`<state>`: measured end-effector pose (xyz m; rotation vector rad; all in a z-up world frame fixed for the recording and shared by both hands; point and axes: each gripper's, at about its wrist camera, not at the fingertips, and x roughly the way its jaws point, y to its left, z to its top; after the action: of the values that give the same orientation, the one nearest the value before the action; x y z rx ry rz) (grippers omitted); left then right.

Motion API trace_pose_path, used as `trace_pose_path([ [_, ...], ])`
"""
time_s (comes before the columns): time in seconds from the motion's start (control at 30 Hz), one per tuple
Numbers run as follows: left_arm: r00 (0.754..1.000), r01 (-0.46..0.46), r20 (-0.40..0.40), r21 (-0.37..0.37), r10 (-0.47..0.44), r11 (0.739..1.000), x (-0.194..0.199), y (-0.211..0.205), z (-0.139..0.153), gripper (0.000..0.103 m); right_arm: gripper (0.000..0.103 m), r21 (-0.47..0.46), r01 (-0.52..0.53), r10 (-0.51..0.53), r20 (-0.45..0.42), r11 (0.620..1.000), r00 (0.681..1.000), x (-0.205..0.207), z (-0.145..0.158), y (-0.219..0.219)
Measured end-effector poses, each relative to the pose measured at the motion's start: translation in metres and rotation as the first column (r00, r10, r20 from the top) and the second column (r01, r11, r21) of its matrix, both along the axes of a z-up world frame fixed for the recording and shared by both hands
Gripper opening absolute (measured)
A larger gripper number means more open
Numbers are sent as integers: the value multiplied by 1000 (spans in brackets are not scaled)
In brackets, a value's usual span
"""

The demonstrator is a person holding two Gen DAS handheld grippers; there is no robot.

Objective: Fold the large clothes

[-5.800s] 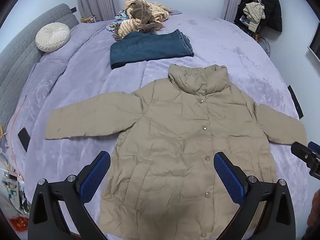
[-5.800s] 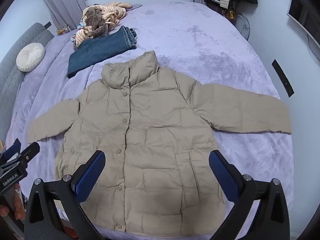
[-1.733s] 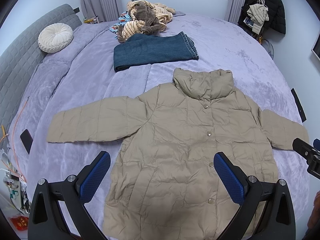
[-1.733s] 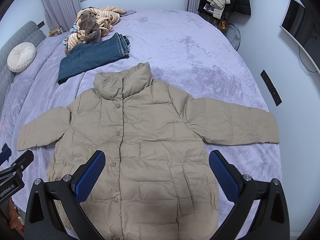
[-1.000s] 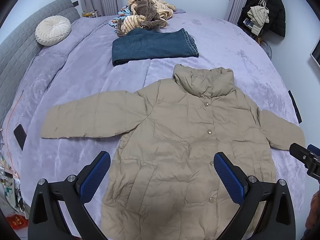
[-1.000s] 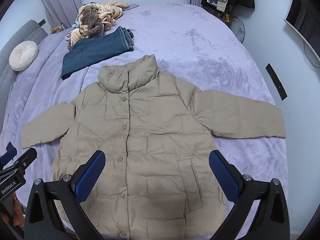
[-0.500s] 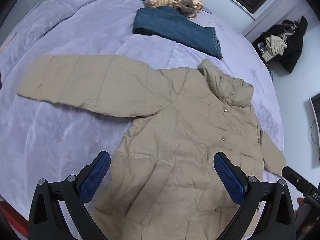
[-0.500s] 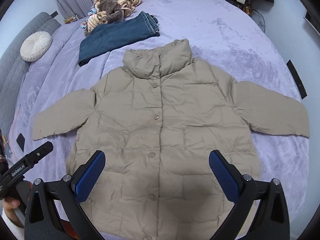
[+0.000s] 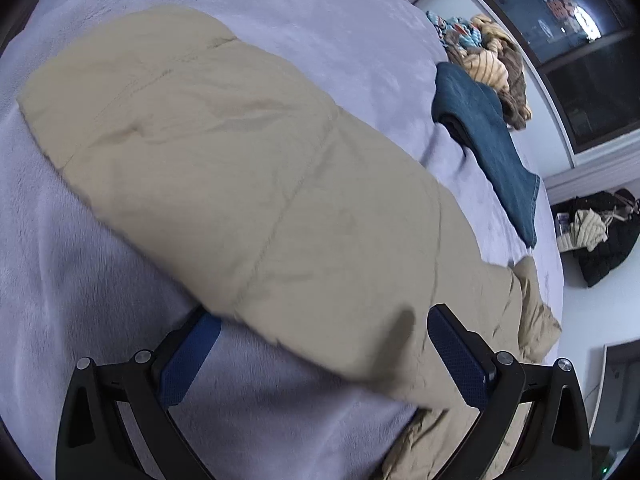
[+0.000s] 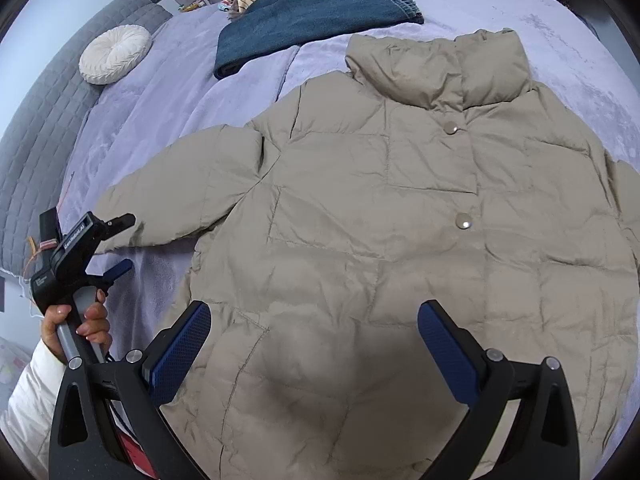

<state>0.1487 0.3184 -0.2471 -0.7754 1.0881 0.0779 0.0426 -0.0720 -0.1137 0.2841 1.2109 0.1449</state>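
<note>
— Since the left gripper (image 9: 316,354) sits low over the near sleeve (image 9: 248,184) with its jaws wide apart and nothing between them, where would you bite?

— Close to the cuff (image 10: 120,220), taking both layers of the sleeve together. In my judgement a shallow pinch on top would only lift the shell and let the filling slide.

— And the jacket (image 10: 420,240) itself?

— Spread flat, front up, on the bed (image 10: 168,92), collar (image 10: 440,68) toward the folded jeans (image 10: 316,16), snaps (image 10: 463,221) closed down the middle. It's puffy, quilted in stitched panels, with a thin crinkly tan shell, so it will probably spring back unless each fold is pressed down.

— The right gripper (image 10: 316,350)?

— Also spread open and empty, hovering over the lower body panels. It could pin the chest while the sleeve is carried across.

— The bedcover?

— Plush lilac, likely grippy; lift the sleeve rather than drag it.
</note>
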Motion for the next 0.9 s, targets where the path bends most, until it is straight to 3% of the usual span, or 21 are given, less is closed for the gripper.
trace_pose_path([
  [0.17, 996, -53, 82, 84, 46, 995, 35, 20, 8, 100, 103, 44, 12, -10, -50, 999, 999, 21, -27, 8],
  [0.2, 995, -67, 83, 116, 58, 991, 41, 23, 7, 89, 103, 46, 13, -10, -52, 999, 999, 26, -29, 11],
  [0.27, 995, -73, 72, 156, 63, 985, 56, 29, 0, 48, 103, 51, 7, -5, -44, 999, 999, 36, -33, 18],
  [0.3, 996, -60, 67, 154, 50, 986, 61, 32, -4, 15, 103, 59, 8, -6, -39, 998, 999, 41, -34, 21],
  [0.33, 997, -50, 71, 133, 41, 990, 64, 36, -7, 11, 103, 74, 10, -8, -34, 997, 999, 46, -35, 24],
  [0.43, 994, -57, 102, 190, 38, 980, 60, 40, 7, 11, 103, 139, 23, -24, 1, 990, 1000, 64, -34, 32],
  [0.5, 991, -42, 134, 252, 8, 967, 52, 37, 26, 11, 91, 176, 34, -41, 34, 984, 999, 76, -32, 40],
  [0.57, 985, -23, 170, 305, -31, 952, 44, 33, 47, 11, 31, 251, 24, -31, 22, 968, 999, 89, -38, 51],
  [0.6, 981, -14, 188, 326, -51, 945, 42, 30, 57, 11, 22, 295, 24, -29, 11, 955, 1000, 95, -43, 56],
  [0.73, 949, 37, 267, 428, -166, 903, 29, 9, 101, 11, 19, 424, 5, -2, -9, 906, 1000, 110, -66, 80],
  [0.9, 868, 145, 351, 498, -351, 855, 17, -44, 150, 11, 18, 410, 19, 11, -69, 912, 998, 110, -103, 101],
])
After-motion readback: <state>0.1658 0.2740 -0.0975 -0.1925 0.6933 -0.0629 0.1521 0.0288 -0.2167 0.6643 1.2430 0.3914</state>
